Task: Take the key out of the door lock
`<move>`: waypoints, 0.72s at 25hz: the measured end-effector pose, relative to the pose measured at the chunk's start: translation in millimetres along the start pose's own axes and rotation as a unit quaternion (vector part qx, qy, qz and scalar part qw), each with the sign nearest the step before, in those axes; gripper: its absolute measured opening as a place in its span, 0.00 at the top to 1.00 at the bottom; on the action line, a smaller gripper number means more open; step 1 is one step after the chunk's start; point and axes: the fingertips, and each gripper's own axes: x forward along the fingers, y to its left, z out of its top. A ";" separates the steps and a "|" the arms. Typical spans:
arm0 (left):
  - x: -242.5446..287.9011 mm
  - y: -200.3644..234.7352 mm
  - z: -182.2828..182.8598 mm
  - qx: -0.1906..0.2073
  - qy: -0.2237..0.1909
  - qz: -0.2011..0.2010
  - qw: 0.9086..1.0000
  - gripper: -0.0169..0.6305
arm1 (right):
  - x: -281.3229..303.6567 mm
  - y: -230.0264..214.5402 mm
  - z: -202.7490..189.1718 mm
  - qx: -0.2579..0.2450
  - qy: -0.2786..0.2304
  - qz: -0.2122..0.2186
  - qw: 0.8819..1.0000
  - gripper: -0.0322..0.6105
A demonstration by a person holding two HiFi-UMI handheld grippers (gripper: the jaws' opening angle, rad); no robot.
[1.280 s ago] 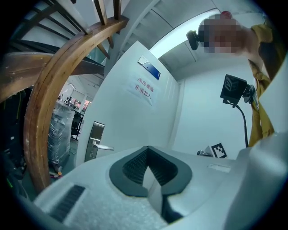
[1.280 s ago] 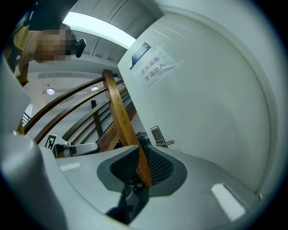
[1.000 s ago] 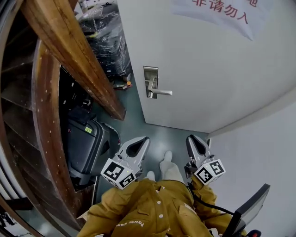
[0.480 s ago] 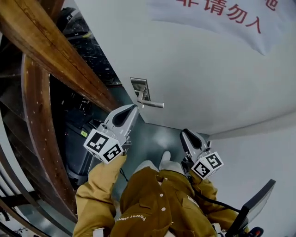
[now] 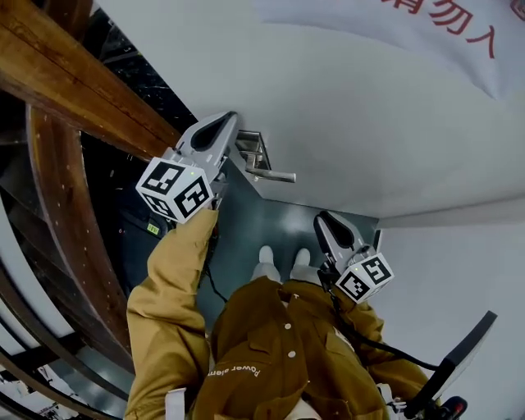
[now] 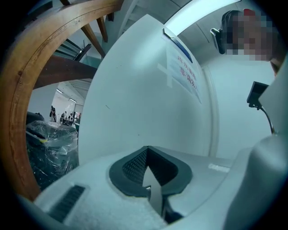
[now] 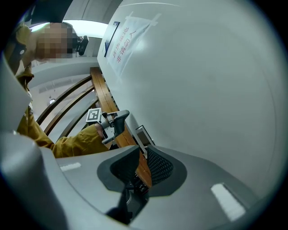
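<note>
A metal lock plate [image 5: 256,146] with a lever handle [image 5: 277,175] sits on the white door [image 5: 369,107]. I cannot make out the key; my left gripper covers part of the plate. The left gripper [image 5: 231,117] is held level with its tips right beside the plate's left edge. Its jaws stand open with nothing between them [image 6: 148,157]. My right gripper [image 5: 322,217] hangs lower and further back, nearer the door's bottom edge, open and empty [image 7: 143,155]. In the right gripper view the left gripper [image 7: 118,120] is just left of the plate [image 7: 144,134].
Curved brown wooden beams [image 5: 74,82] run close on the left. A paper sign with red print [image 5: 443,25] hangs on the door above. A white wall [image 5: 459,262] closes the right side. Grey floor [image 5: 262,221] lies below the door.
The left gripper has risen and gone forward from hip height up to the lock plate. The right gripper has shifted only a little. The door now fills more of the head view.
</note>
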 end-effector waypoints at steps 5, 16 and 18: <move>8.0 4.9 -10.1 0.000 0.008 -0.012 1.000 0.98 | 7.5 -5.5 -2.3 0.001 0.000 -0.003 1.000 0.86; 9.4 4.9 -7.4 0.004 0.005 -0.030 1.000 0.98 | 66.8 -61.1 -101.7 0.226 0.050 0.076 0.970 0.79; 10.1 4.8 -7.3 0.006 0.008 -0.031 0.999 0.98 | 91.5 -71.0 -122.2 0.303 0.047 0.102 0.946 0.77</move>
